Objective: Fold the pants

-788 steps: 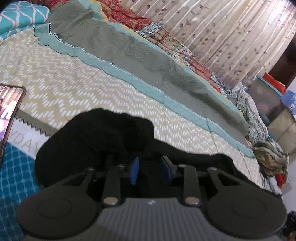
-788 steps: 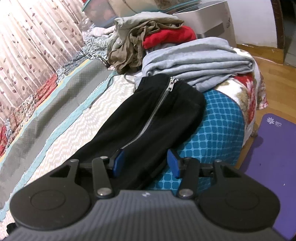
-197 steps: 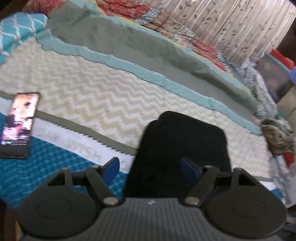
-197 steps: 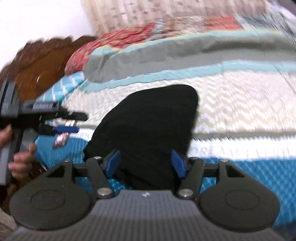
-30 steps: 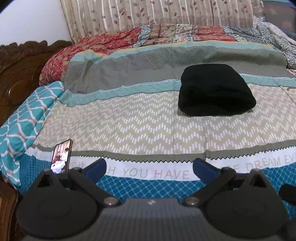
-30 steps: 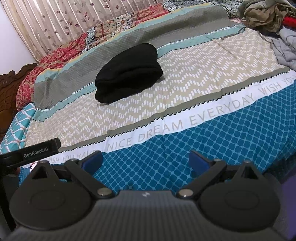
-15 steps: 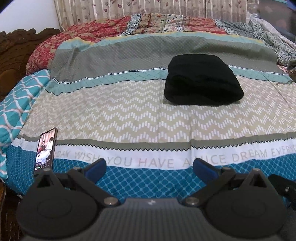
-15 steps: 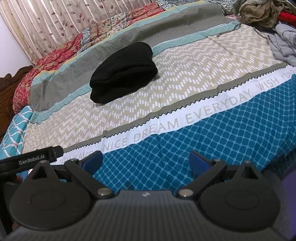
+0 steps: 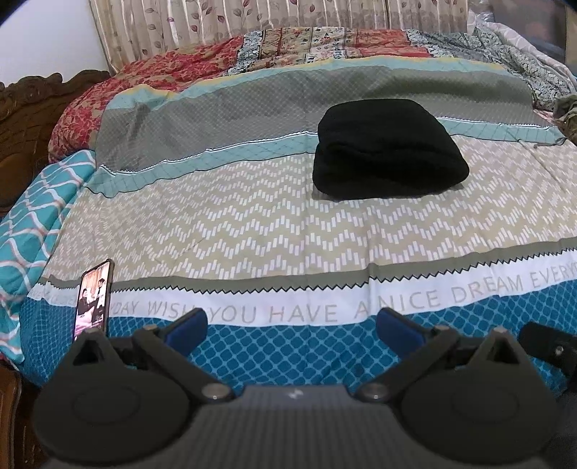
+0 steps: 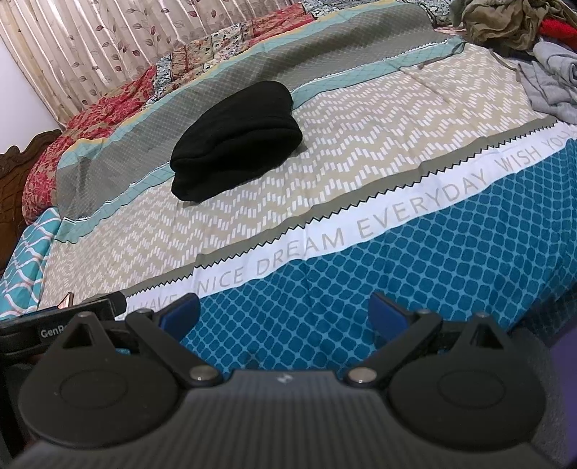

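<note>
the left claw (image 9: 292,330) is wide, with nothing between its blue tips, and it hangs over the near edge of the bed (image 9: 288,231). the right claw (image 10: 285,312) is wide too and holds nothing. it is also at the near edge of the bed, over the blue part of the bed cover.

a phone (image 9: 93,299) lies on the bed near the left claw, a bit to the left, and its screen is lit. past the claws there is a white stripe (image 9: 324,310) on the bed with words on it.

farther back on the bed are the pants (image 9: 386,149). they are black and folded into a thick bundle, well apart from both claws. they lie half on the zigzag part and half on the grey part.

a heap of clothes (image 10: 505,21) sits at the far right end of the bed. behind the bed hangs a curtain (image 9: 252,18) with leaves on it.
</note>
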Demonstrator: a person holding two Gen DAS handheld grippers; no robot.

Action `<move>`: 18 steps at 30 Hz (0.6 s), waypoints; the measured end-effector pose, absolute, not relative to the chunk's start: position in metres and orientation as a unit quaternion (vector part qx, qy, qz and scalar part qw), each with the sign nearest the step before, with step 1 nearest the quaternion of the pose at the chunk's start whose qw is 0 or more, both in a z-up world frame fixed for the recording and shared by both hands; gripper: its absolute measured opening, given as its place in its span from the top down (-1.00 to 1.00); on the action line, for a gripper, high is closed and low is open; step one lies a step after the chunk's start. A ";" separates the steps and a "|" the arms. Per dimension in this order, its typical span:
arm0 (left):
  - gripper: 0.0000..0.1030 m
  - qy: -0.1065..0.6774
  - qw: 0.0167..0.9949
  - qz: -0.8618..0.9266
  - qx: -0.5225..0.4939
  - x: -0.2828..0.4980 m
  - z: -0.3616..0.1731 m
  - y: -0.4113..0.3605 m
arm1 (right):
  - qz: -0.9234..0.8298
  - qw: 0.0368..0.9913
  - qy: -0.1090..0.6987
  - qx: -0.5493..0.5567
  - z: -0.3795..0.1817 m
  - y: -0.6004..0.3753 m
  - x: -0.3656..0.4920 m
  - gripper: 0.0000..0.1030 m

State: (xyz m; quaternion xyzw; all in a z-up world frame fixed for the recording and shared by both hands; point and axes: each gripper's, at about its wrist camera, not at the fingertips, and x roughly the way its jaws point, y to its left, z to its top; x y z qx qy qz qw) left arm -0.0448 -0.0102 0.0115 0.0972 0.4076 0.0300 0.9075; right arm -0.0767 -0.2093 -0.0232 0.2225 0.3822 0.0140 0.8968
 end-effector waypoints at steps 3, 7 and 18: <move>-1.00 0.409 0.906 0.033 0.099 -0.044 0.010 -0.010 | 0.013 0.897 0.382 0.223 -0.024 -0.209 -0.077 -0.96; -1.00 0.410 0.906 0.029 0.098 -0.045 0.009 -0.010 | 0.011 0.897 0.382 0.223 -0.026 -0.209 -0.078 -0.96; -1.00 0.435 0.897 0.014 0.082 -0.044 0.003 -0.012 | 0.006 0.896 0.384 0.225 -0.028 -0.207 -0.078 -0.96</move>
